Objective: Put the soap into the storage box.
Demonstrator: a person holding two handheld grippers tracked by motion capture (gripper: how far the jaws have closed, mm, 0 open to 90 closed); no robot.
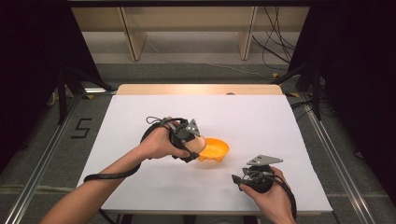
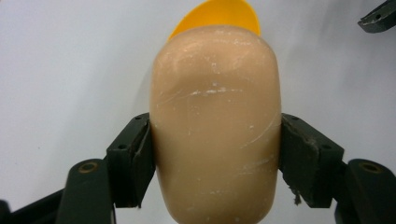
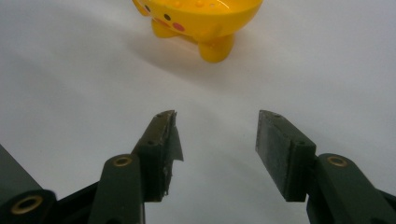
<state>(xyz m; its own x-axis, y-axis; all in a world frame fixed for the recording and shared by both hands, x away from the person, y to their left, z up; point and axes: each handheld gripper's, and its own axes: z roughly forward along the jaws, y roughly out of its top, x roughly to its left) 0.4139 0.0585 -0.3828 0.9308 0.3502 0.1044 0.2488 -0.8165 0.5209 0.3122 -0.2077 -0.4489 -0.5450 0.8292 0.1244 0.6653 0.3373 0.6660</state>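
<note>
Left gripper is clamped on a tan, rounded loaf-shaped thing, one jaw pressing each side, right at the left edge of the orange bowl mid-surface. The bowl has little feet and a cartoon face. Right gripper sits nearer and to the right, jaws apart with nothing between them, over the white surface.

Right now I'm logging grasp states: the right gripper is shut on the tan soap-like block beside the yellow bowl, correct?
Wrong hand. The left gripper is shut on the tan block, as the left gripper view shows; the right gripper is open, holding nothing. The block is indeed beside the yellow bowl.
</note>
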